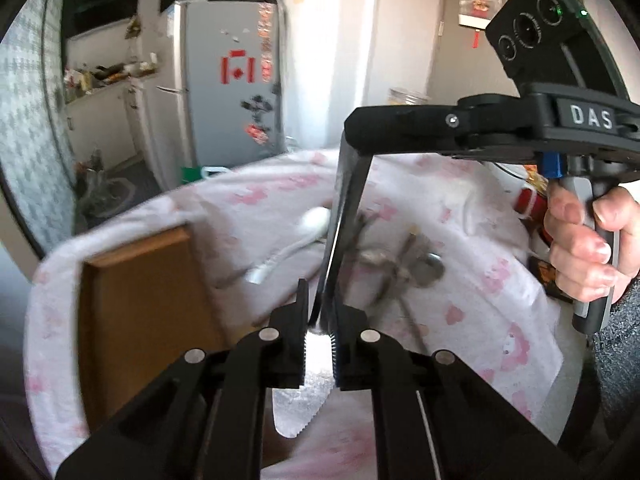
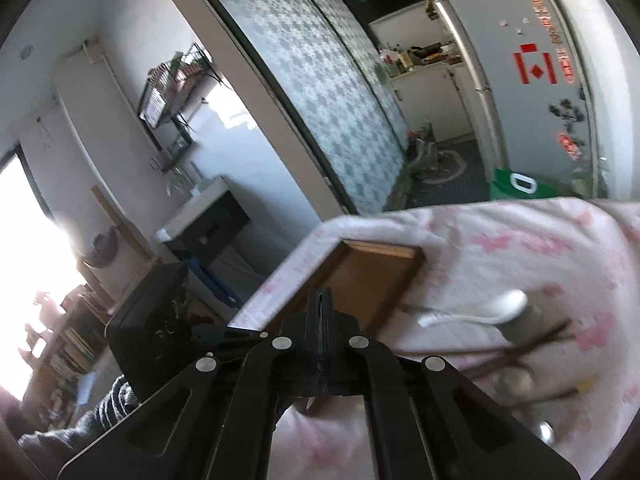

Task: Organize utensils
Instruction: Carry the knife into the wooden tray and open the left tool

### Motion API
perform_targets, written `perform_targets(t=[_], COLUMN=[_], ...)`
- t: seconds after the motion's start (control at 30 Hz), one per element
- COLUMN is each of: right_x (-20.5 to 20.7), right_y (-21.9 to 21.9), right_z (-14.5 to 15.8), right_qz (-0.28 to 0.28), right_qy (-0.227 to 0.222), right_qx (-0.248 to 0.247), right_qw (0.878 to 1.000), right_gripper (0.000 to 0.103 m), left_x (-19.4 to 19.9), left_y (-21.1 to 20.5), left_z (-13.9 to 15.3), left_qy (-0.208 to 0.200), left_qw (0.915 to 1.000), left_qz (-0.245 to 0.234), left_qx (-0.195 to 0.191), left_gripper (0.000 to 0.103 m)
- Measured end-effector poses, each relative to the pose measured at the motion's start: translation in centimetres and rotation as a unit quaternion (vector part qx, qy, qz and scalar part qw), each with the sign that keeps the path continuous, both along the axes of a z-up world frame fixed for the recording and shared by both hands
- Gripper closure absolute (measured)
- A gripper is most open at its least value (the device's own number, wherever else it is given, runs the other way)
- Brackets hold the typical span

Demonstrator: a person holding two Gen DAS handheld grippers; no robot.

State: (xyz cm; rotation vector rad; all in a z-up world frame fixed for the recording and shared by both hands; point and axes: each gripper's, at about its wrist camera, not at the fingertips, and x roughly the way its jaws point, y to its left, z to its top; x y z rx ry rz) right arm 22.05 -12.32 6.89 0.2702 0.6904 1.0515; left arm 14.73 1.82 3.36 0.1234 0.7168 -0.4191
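gripping a serrated knife (image 1: 298, 404) blade-toward-camera, the left tongs (image 1: 320, 334) meet the right tongs (image 2: 320, 330), clenched on its dark handle. beyond, one white spoon (image 2: 486, 312), blurred metal utensils (image 1: 404, 262) and one wooden tray (image 2: 362, 286) lie on the pink-clothed counter (image 1: 500, 292).

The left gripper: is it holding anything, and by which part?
Yes: the left gripper grips a knife by its serrated blade, near the handle; the tip points back.

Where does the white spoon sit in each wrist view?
Left wrist: white spoon lies centre-left on the pink cloth, right of the wooden tray.
Right wrist: white spoon lies lower right, right of the tray.
Shared landmark: the fridge's red flag sticker.
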Motion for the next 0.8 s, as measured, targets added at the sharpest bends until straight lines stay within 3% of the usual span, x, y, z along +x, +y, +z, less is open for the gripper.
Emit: perform_targets(t=[0.2,0.43,0.73,0.8], right_x=[3.3,6.8,8.4,8.6], right_y=[6.8,11.6,14.3,14.7], right_z=[-2.7,-7.5,-11.8,-12.4], right_qz=[0.042,0.052,0.038,0.034], right_qy=[0.042,0.107,0.126,0.124], right_qx=[0.004,-0.005,-0.078,-0.097], right_qw=[0.998,0.993,0.988,0.987], right_gripper=[0.102,0.099,0.097,0.095], left_x=[1.2,2.8,4.0,4.2], left_y=[5.2,10.8,11.5,11.4], left_z=[-1.1,-4.7,-7.6,-7.7], left_qy=[0.033,0.078,0.105,0.103], left_qw=[0.997,0.9904,0.9867,0.9866], left_qz=[0.061,0.11,0.112,0.112], left_qx=[0.033,0.031,0.054,0.059], left_gripper=[0.092,0.092,0.091,0.084])
